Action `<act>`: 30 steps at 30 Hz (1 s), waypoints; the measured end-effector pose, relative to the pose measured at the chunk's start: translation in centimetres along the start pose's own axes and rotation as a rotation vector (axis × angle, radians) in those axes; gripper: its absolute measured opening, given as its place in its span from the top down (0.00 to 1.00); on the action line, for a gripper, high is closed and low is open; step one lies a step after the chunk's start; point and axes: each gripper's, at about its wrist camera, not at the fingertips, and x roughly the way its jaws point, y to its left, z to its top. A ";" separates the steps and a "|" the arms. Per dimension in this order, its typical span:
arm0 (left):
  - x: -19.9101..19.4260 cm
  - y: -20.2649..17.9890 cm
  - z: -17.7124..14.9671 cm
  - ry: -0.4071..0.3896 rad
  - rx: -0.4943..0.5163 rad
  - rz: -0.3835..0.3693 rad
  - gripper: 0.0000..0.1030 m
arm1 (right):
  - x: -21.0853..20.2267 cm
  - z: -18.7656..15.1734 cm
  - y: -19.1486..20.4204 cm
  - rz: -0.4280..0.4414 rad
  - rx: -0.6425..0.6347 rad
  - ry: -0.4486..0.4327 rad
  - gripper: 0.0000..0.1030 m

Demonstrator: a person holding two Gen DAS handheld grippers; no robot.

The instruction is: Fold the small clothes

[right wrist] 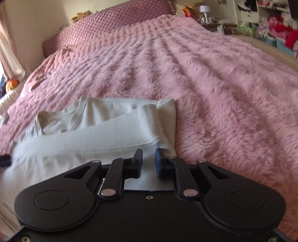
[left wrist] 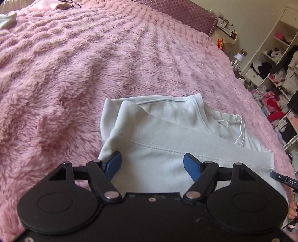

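A white garment [left wrist: 167, 121] lies partly folded on the fluffy pink blanket [left wrist: 74, 65], with its lower part turned up over the collar end. My left gripper [left wrist: 151, 156] hovers over the garment's near left part. Its blue pads [left wrist: 113, 163] stand wide apart and grip nothing. In the right wrist view the same garment [right wrist: 93, 130] has its folded hem running across just ahead of the fingers. My right gripper [right wrist: 149, 151] sits at the garment's near right corner. Its jaws are almost together, with white cloth in the narrow gap.
The pink blanket [right wrist: 223, 83] stretches far ahead and to both sides. A quilted purple pillow [left wrist: 186, 16] lies at the bed's head. More clothes [left wrist: 46, 4] rest at the far left corner. Open shelves [left wrist: 275, 74] stuffed with clothing stand beyond the bed's right edge, near a small lamp [right wrist: 204, 11].
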 end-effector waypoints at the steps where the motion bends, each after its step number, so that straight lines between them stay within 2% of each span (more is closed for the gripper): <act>1: -0.8 -0.3 0.1 -0.005 -0.018 0.000 0.22 | -0.6 0.2 0.5 -0.021 -0.017 0.001 0.88; 3: -3.2 -0.8 -0.2 -0.017 -0.055 -0.048 0.19 | -3.0 0.4 1.3 -0.024 -0.019 -0.015 0.80; 4: -4.5 -1.0 -0.7 -0.023 -0.059 -0.074 0.14 | -4.5 0.3 1.7 0.002 -0.014 -0.032 0.78; 6: -8.1 -1.7 -2.8 -0.049 -0.036 -0.109 0.09 | -7.6 -0.7 2.5 0.088 -0.008 -0.059 0.78; 8: -10.9 -1.9 -5.4 -0.064 -0.025 -0.144 0.06 | -9.7 -2.4 3.6 0.137 -0.033 -0.068 0.77; 11: -12.9 -2.3 -9.8 -0.048 -0.022 -0.184 0.06 | -10.6 -5.4 5.3 0.181 -0.063 -0.018 0.76; 13: -12.9 -2.4 -12.0 -0.025 0.002 -0.149 0.06 | -10.4 -7.1 6.3 0.196 -0.084 0.016 0.77; 16: -12.1 -1.1 -13.8 0.002 -0.029 -0.070 0.06 | -9.8 -9.0 7.0 0.151 -0.096 0.054 0.77; 18: -12.3 0.1 -14.3 -0.015 -0.059 -0.051 0.06 | -9.9 -9.7 6.3 0.082 -0.088 0.041 0.77; 20: -12.9 1.2 -14.4 -0.020 -0.093 -0.042 0.06 | -10.5 -9.9 5.5 -0.022 -0.100 0.014 0.77; 22: -13.2 1.6 -14.1 -0.021 -0.090 -0.035 0.05 | -10.9 -10.0 4.8 -0.121 -0.136 0.006 0.77; 23: -13.3 1.7 -13.9 -0.015 -0.075 -0.022 0.05 | -11.2 -10.2 4.3 -0.143 -0.135 0.006 0.77; 27: -13.3 2.0 -13.5 0.002 -0.048 -0.002 0.06 | -11.9 -10.6 2.1 -0.150 -0.063 0.011 0.77; 30: -14.5 1.7 -13.4 0.001 -0.100 0.030 0.07 | -12.3 -11.1 1.9 -0.148 -0.040 -0.007 0.77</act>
